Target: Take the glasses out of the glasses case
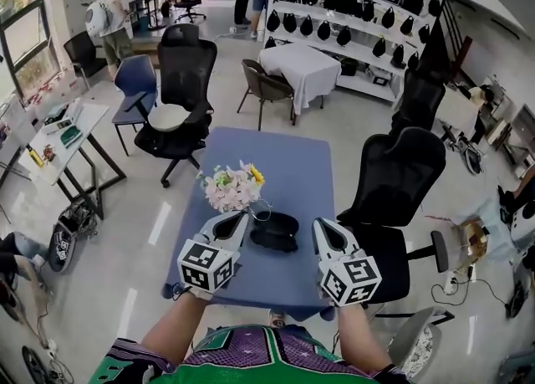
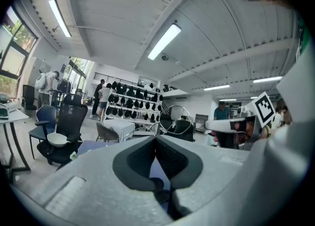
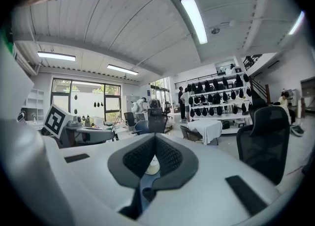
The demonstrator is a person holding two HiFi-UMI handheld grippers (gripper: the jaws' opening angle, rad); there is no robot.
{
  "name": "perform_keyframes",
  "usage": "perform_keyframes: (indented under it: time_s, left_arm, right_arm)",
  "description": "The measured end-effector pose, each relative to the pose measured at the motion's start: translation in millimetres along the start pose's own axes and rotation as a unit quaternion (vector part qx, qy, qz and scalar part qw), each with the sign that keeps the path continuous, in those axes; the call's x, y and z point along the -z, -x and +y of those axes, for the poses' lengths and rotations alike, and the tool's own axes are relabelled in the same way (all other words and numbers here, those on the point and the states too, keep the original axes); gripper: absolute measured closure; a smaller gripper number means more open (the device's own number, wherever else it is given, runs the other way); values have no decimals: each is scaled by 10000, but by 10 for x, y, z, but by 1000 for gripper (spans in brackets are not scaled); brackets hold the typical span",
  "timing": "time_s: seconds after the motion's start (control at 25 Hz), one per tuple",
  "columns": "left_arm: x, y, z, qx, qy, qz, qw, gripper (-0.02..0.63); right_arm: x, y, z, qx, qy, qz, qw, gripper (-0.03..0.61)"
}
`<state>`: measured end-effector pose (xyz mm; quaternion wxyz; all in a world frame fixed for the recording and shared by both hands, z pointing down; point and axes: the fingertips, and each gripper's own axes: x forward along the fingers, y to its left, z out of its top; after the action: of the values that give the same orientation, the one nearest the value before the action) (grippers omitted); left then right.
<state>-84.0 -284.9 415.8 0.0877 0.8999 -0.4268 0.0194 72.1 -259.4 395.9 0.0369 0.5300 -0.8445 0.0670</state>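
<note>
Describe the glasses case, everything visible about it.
The glasses case is a black oval shell that seems to lie open. It rests flat on the blue table, beside the flowers, between the left gripper and the right gripper. Neither appears to touch it; its inside is too dark to read.

Flowers (image 1: 232,187), perhaps in a vase, stand on the blue table (image 1: 292,165).

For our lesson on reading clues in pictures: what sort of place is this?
Probably a lab or workshop in an open office: rolling office chairs, long wall shelves holding rows of black gear, and work tables.
</note>
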Motion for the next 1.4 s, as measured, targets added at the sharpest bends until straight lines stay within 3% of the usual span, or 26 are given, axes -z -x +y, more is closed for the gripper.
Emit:
perform_keyframes:
  time_s: [0.36,0.76,1.08,1.4]
  left_arm:
    - [-568,151,67,-112,-28,-717,9974,597]
    - [-898,400,289,-428,-44,-1216,9916,597]
    - [-1041,508,420,-601,-95,-1412,9881,598]
    - [-1058,433,383,-591,-207,-1341,9890,597]
  right_arm:
    - [-301,51,-102,117,149,-471,9987,578]
    - [-589,110,-113,139,240,-821,9962,578]
    - [-769,169,-161,221,226,-1137,9930,578]
    - [-744,192,-256,534,310,-1059,9925,578]
